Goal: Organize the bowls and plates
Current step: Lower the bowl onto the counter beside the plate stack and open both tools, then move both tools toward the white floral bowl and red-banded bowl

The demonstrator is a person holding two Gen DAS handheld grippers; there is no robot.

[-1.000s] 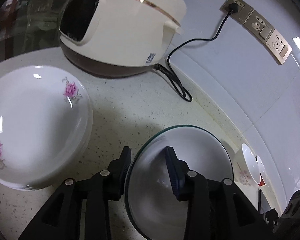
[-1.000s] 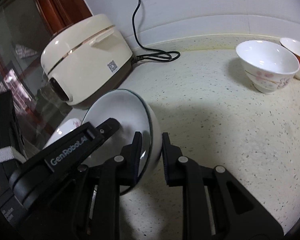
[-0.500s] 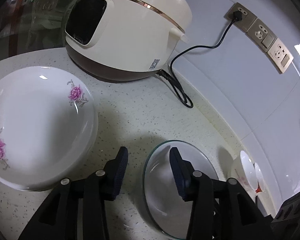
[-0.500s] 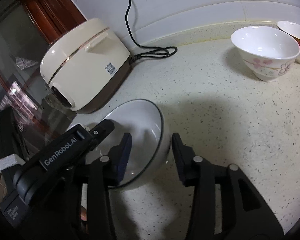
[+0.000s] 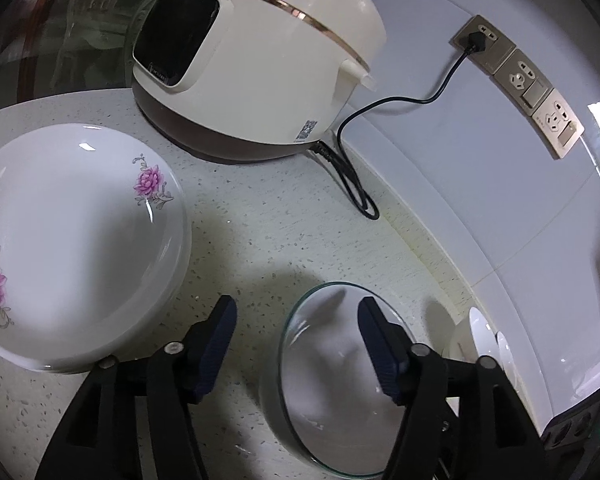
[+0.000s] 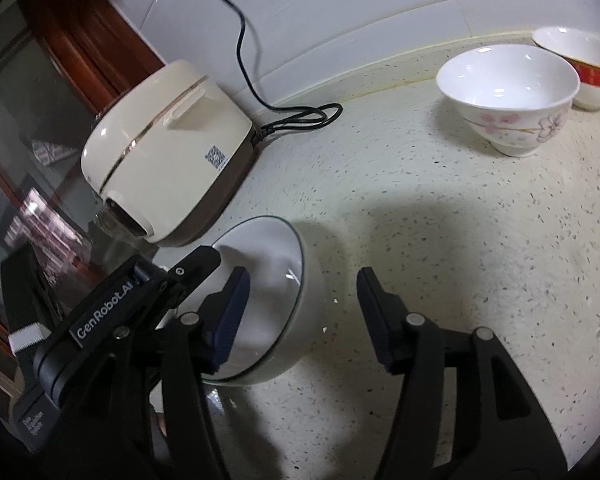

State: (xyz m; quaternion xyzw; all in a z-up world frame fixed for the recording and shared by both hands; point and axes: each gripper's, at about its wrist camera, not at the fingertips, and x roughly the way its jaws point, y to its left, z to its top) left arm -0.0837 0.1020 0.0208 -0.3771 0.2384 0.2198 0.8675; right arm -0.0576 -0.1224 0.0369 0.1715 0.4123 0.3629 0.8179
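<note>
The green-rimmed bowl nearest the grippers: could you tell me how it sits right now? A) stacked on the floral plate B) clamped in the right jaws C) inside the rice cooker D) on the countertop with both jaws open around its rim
D: the green-rimmed bowl rests on the countertop, and the right gripper and left gripper are both open.

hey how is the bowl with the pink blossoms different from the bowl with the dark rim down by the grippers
The pink-blossom bowl has a flower pattern on its outside; the dark-rimmed bowl looks plain white apart from its thin dark rim line. The pink-blossom bowl stands far back near the wall, beside a red-banded bowl; the dark-rimmed bowl sits close by, near the rice cooker, straddled by the open right gripper. Both are white, upright and look empty.
</note>
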